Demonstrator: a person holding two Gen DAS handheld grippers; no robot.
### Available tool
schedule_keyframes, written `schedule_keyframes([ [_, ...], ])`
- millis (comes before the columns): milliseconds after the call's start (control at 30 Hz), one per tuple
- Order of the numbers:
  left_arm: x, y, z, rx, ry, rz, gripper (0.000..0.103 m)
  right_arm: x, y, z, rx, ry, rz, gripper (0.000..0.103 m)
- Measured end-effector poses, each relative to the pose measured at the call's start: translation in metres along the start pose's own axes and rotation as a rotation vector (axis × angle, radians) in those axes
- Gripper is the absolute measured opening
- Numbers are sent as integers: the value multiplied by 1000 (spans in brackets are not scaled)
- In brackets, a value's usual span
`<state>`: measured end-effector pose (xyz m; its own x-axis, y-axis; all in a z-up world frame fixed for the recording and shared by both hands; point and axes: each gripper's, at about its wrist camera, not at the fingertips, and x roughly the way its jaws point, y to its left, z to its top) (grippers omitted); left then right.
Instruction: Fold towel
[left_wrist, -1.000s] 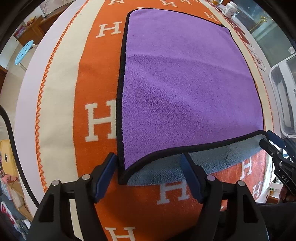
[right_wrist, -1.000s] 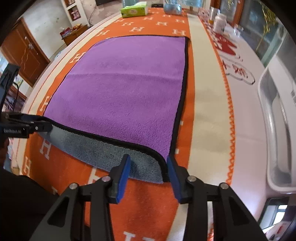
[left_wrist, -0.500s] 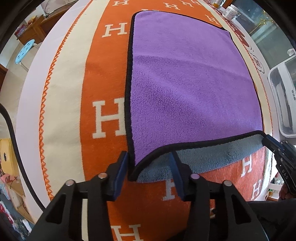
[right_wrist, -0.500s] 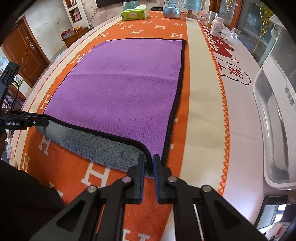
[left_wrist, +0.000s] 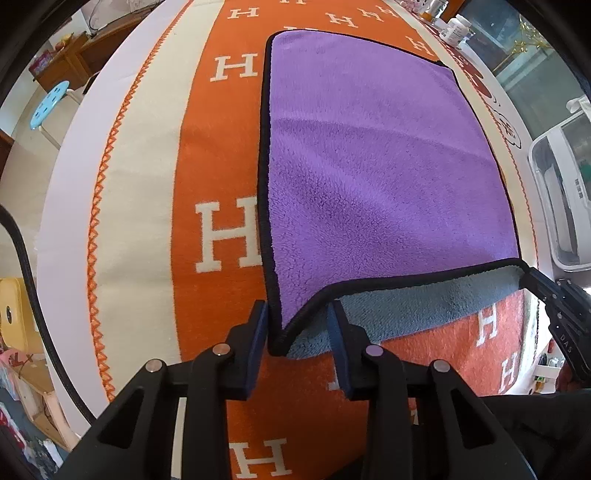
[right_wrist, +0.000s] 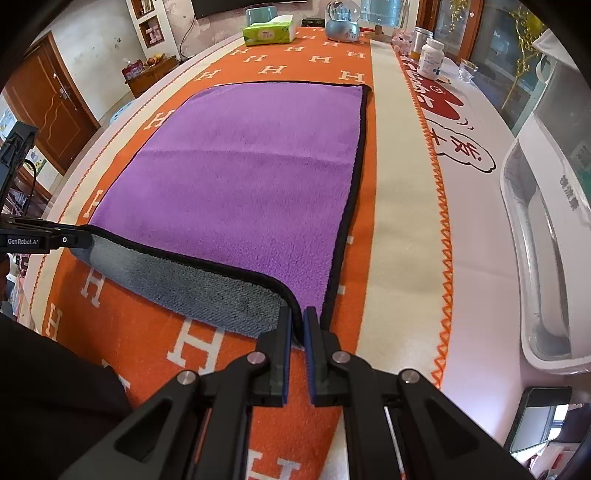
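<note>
A purple towel (left_wrist: 369, 166) with black edging and a grey underside lies spread on the orange blanket (left_wrist: 218, 158); it also shows in the right wrist view (right_wrist: 243, 177). Its near edge is lifted, showing the grey side (right_wrist: 192, 280). My left gripper (left_wrist: 297, 325) has its jaws around the near left corner with a gap still visible, closing on it. My right gripper (right_wrist: 298, 325) is shut on the near right corner. Each gripper shows at the edge of the other's view, the right one (left_wrist: 554, 302) and the left one (right_wrist: 48, 238).
A white plastic tray (right_wrist: 535, 258) stands at the right. At the far end stand a green tissue box (right_wrist: 269, 34), a snow globe (right_wrist: 341, 22), a pill bottle (right_wrist: 430, 59) and a glass (right_wrist: 467, 70). A phone (right_wrist: 535, 417) lies near right. A blue stool (left_wrist: 50, 105) stands left of the table.
Both grippers closed in on the towel's near corners: the right shut on its corner, the left narrowed around its corner. The near edge has lifted, showing more grey underside.
</note>
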<state>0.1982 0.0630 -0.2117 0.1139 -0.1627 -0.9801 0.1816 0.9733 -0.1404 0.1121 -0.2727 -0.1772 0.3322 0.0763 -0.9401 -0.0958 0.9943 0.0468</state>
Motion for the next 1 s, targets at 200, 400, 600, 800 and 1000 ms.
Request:
schedule_keyframes([
  [200, -4, 0, 0, 6, -8, 6, 31, -4, 1, -1, 6, -10, -2, 6],
  [400, -4, -3, -1, 5, -19, 18, 36, -4, 1, -1, 9, -13, -3, 6],
  [600, -3, -4, 0, 14, -15, 0, 22, -5, 2, -3, 11, -12, -4, 6],
  [800, -6, -5, 3, 14, -30, -2, 10, -5, 3, -2, 16, -16, -7, 6],
  [1000, -11, -4, 0, 20, -44, -8, 6, -7, 4, -2, 14, -17, -14, 6],
])
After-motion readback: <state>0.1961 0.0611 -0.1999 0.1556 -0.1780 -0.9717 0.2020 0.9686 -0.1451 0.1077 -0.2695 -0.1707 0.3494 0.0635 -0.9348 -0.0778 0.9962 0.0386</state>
